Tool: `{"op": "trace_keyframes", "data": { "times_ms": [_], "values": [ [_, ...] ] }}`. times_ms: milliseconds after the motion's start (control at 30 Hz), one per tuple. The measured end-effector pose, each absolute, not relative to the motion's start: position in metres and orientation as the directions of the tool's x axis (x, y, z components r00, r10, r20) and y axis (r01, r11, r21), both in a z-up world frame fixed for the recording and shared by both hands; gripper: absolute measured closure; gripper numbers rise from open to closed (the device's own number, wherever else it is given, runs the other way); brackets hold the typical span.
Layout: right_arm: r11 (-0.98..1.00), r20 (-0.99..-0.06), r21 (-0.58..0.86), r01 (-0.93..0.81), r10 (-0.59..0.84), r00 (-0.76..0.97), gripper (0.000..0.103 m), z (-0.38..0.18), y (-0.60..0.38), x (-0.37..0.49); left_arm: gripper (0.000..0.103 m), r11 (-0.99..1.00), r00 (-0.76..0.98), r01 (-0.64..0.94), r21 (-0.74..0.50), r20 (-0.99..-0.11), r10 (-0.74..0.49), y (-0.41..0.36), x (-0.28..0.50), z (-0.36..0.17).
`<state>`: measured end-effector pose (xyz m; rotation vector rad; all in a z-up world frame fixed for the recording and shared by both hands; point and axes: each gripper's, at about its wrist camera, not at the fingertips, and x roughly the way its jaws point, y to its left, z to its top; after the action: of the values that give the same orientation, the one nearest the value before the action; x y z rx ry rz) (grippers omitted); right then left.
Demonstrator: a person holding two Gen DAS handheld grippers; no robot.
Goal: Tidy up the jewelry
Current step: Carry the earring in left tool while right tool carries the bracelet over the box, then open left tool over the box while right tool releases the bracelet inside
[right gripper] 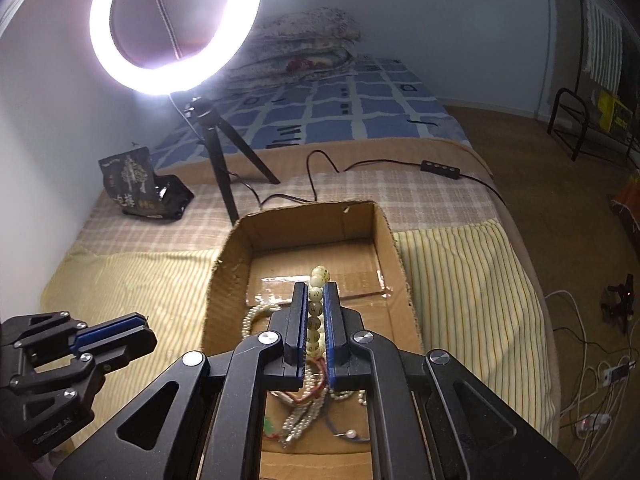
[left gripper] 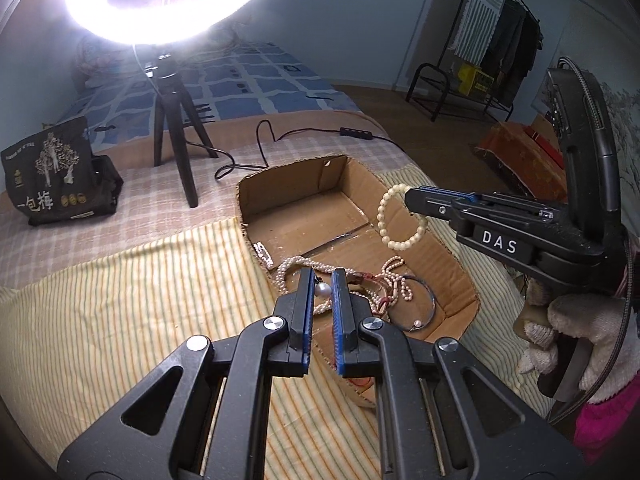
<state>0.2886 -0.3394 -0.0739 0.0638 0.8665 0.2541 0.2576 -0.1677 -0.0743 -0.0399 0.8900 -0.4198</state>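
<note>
The right gripper is clamped on a cream beaded bracelet, which hangs as an upright loop over the open brown cardboard box; seen from the left wrist camera its ring faces sideways, its long axis running down from the fingertips toward the box floor. From the right wrist camera the same bracelet appears edge-on, a single line of beads running along the gap between the blue pads, its lower part lost behind the gripper body. The left gripper stands over the near end of the box with its jaws narrowly apart; a single large pearl sits in the gap, but whether the pads actually pinch it cannot be told. Under it lies a tangle of white pearl strands with a thin dark bangle, partly hidden by the fingers. The box rests on a yellow striped cloth. A lit ring lamp on a black tripod glares, washing out the wall behind.
</note>
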Motion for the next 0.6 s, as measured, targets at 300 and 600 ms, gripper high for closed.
{"op": "trace_keyframes", "data": {
  "times_ms": [300, 600],
  "values": [
    [0.967, -0.757, 0.172, -0.19, 0.253, 0.602, 0.097, -0.084, -0.347, 0.293, 0.097, 0.912, 0.547, 0.36, -0.198, -0.747, -0.378, -0.179, 0.259, -0.079],
    [0.966, -0.753, 0.179, -0.185, 0.255, 0.606, 0.097, -0.084, -0.348, 0.295, 0.096, 0.909, 0.554, 0.371, -0.188, -0.741, -0.379, -0.181, 0.257, -0.076]
  ]
}}
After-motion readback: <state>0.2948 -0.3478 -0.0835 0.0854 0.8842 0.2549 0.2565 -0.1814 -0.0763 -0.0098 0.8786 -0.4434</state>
